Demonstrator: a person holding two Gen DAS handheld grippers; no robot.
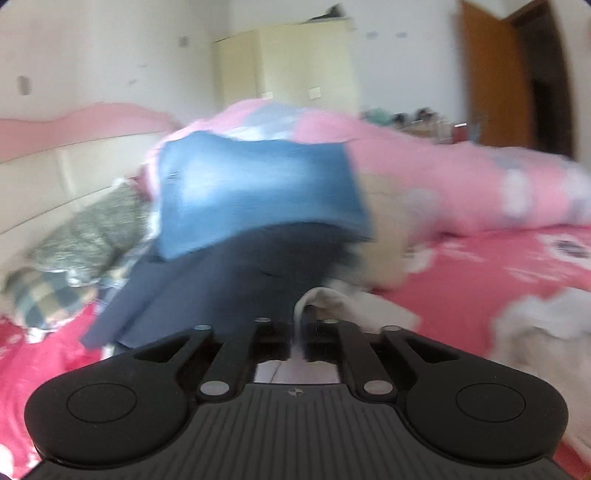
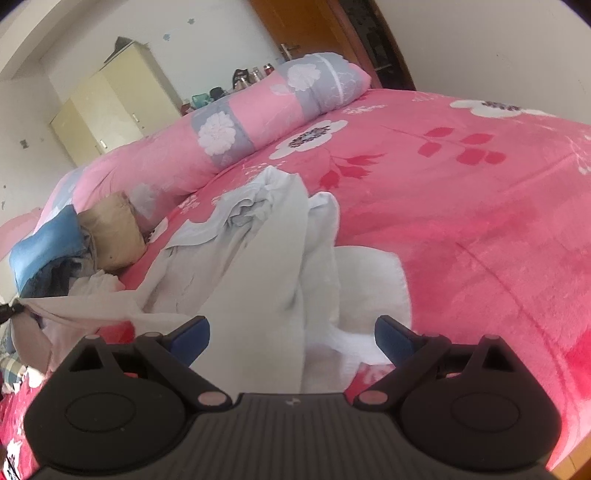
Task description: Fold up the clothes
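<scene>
A crumpled white garment (image 2: 266,251) lies on the pink flowered bed cover (image 2: 461,221). My right gripper (image 2: 291,338) is open, and its blue pads (image 2: 192,336) stand either side of the garment's near fold without clamping it. One corner of the garment is stretched out to the left, where the tip of my left gripper (image 2: 5,312) pinches it. The left wrist view is blurred by motion. In it my left gripper (image 1: 301,321) is shut on a strip of the white garment (image 1: 354,302), just in front of a pile of clothes.
The pile holds a blue denim piece (image 1: 258,192), a navy garment (image 1: 221,288) and a tan item (image 2: 110,236). A rolled pink quilt (image 2: 258,118) lies behind it. Pillows (image 1: 92,236) rest against the headboard. A cream wardrobe (image 2: 110,99) and a wooden door (image 2: 314,26) stand beyond the bed.
</scene>
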